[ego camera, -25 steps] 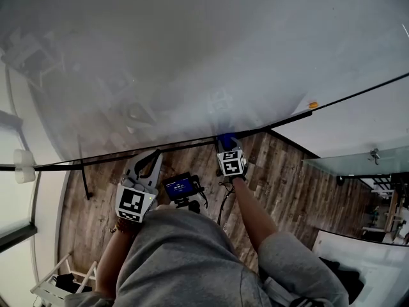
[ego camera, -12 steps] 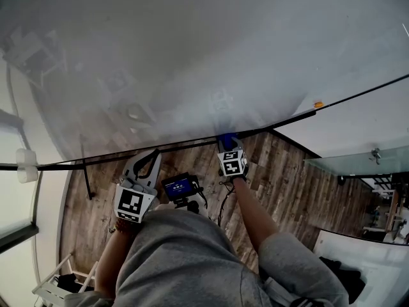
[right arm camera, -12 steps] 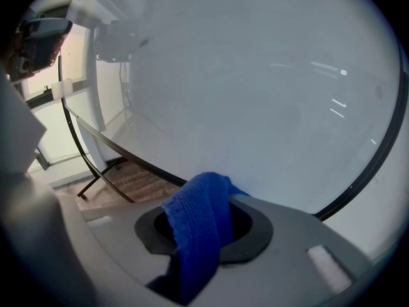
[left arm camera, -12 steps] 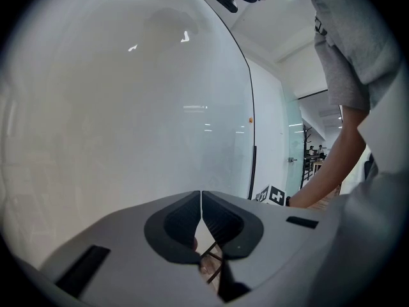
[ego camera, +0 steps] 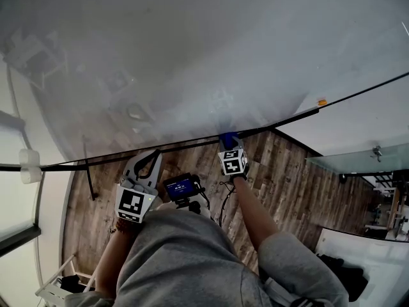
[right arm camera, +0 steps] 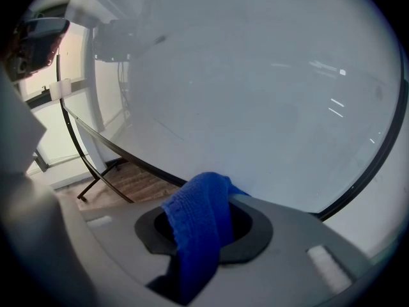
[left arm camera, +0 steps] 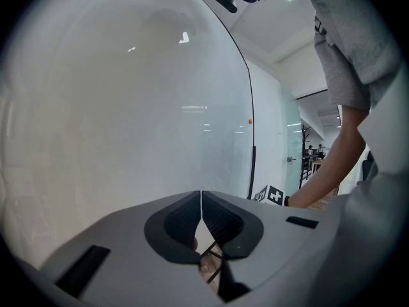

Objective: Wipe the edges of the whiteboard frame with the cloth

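The whiteboard (ego camera: 204,56) fills the upper head view, with its thin black bottom frame edge (ego camera: 160,149) running across. My right gripper (ego camera: 226,138) is shut on a blue cloth (ego camera: 225,139) and presses it against that lower edge. In the right gripper view the blue cloth (right arm camera: 198,226) hangs out of the jaws close to the black frame edge (right arm camera: 121,147). My left gripper (ego camera: 148,160) hangs just below the frame, to the left of the right one; its jaws are shut with nothing between them, and the whiteboard (left arm camera: 128,107) lies ahead of it.
A black stand leg (ego camera: 86,171) drops from the frame onto the wood floor (ego camera: 281,178). A small device with a lit blue screen (ego camera: 179,187) sits at my waist. A small orange item (ego camera: 322,102) sits at the board's right corner. A glass wall (ego camera: 358,162) is at right.
The view has shifted slightly; the right gripper with the cloth has stayed on the bottom frame edge, creeping a little to the right. The left gripper has hardly moved.
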Motion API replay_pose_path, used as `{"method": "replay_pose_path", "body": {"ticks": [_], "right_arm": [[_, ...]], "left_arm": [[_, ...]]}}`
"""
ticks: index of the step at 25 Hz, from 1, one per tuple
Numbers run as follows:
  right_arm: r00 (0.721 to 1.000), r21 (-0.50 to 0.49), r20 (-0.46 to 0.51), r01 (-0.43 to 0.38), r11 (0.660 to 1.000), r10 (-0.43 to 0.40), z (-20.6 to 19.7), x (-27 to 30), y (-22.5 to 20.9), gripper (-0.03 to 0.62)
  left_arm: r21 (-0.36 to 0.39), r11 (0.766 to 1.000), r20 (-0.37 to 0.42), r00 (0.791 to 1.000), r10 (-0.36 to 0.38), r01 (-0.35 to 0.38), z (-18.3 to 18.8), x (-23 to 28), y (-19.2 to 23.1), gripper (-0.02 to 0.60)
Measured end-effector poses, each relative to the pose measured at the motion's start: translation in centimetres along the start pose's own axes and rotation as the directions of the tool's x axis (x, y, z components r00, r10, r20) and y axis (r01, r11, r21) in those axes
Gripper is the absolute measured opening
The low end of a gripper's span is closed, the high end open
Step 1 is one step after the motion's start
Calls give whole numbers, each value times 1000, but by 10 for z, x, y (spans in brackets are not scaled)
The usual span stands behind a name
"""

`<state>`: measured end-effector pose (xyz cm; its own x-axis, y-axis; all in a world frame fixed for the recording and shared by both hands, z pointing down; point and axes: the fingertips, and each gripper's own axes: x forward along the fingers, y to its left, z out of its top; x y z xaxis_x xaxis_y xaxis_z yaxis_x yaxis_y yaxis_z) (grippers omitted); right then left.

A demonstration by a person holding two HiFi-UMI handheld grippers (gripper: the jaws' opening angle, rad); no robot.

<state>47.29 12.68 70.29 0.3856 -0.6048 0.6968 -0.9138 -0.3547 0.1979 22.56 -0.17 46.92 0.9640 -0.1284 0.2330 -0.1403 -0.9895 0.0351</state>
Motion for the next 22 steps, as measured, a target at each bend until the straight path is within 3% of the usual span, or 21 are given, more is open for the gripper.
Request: {"method": "replay_pose_path", "body": {"ticks": [16,22], "right_arm": [[999,12,-32,13,1000,-13,9,1,35,114],[1000,16,7,8,1000,-8,17,5,45,114]], "left_arm": [[-17,1000,7,1000,-25,25,-10,-28,28,15],[-8,999,7,999,-45,45,-11,-34,32,15]]}}
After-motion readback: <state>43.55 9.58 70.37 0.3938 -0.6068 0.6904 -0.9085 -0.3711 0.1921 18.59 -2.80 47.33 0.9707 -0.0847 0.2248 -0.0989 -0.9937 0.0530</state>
